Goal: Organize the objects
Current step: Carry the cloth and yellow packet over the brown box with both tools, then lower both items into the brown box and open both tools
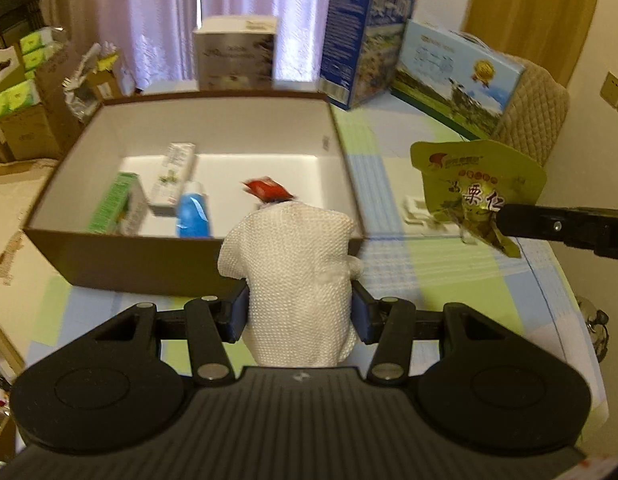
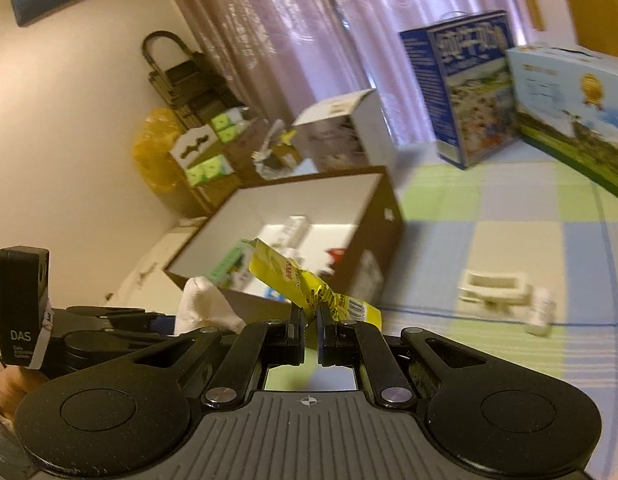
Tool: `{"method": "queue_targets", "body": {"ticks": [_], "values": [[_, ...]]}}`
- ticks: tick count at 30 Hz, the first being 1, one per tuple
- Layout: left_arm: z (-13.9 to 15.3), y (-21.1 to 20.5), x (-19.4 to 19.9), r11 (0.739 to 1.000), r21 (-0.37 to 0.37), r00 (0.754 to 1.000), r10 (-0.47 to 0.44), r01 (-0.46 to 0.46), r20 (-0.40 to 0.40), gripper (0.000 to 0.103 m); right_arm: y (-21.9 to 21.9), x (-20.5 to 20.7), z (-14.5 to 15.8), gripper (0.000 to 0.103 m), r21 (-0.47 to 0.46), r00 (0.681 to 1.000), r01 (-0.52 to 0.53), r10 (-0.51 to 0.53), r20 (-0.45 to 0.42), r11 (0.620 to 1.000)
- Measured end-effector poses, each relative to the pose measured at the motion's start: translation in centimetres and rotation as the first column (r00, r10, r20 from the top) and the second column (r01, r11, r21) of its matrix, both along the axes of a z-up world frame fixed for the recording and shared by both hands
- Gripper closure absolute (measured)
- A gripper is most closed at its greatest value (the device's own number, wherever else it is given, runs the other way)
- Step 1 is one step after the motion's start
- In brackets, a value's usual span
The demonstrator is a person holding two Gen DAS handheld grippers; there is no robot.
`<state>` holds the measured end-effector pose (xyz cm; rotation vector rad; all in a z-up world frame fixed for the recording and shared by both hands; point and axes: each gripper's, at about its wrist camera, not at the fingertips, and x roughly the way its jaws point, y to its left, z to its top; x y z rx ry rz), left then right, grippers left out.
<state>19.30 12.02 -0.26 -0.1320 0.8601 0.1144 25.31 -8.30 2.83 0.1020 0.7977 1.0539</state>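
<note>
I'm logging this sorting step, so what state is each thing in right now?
left hand-held gripper: shut on white cloth
right hand-held gripper: shut on green snack pouch
brown box: open, partly filled
blue bottle: inside the box
white holder: lying on the tablecloth

The white cloth [image 1: 297,276] hides part of the red packet [image 1: 267,190]. The small white bottle [image 2: 543,312] on the bench is blurred, its label unreadable.
</note>
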Motion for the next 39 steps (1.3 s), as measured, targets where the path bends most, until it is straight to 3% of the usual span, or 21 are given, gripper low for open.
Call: {"method": "queue_targets", "body": {"ticks": [10, 19, 25, 32, 35, 37, 39], "values": [[2.1, 7.4, 1.5, 0.996, 0.075, 0.998, 0.047, -0.051, 0.048, 0.057, 7.2, 0.5, -0.1, 0.101, 0.040, 0.999, -0.009, 0.011, -0.037, 0.999], [1.3, 11.9, 5.1, 0.993, 0.099, 0.998, 0.054, -0.056, 0.024, 0.057, 11.8, 3.3, -2.5, 0.101, 0.007, 0.987, 0.062, -0.060, -0.149, 0.998], [-0.3, 13.8, 7.1, 0.994, 0.097, 0.998, 0.054, -0.052, -0.019, 0.057, 13.6, 5.6, -4.5, 0.101, -0.013, 0.955, 0.128, -0.127, -0.268, 0.992], [-1.8, 15.4, 8.5, 0.996, 0.077, 0.997, 0.054, -0.049, -0.061, 0.057, 14.8, 7.7, -6.4, 0.101, -0.007, 0.894, 0.238, -0.222, -0.389, 0.971], [-2.3, 16.0, 8.9, 0.997, 0.069, 0.996, 0.051, -0.045, -0.079, 0.057, 15.3, 8.7, -6.5, 0.087, -0.015, 0.886, 0.285, -0.269, -0.376, 0.958], [-2.6, 16.3, 9.2, 0.997, 0.063, 0.995, 0.049, -0.044, -0.090, 0.057, 15.7, 9.0, -6.3, 0.062, -0.027, 0.897, 0.282, -0.274, -0.348, 0.959], [-2.8, 16.6, 9.4, 0.997, 0.058, 0.994, 0.049, -0.044, -0.098, 0.057, 15.9, 9.0, -6.0, 0.061, -0.039, 0.911, 0.272, -0.271, -0.311, 0.961]]}}
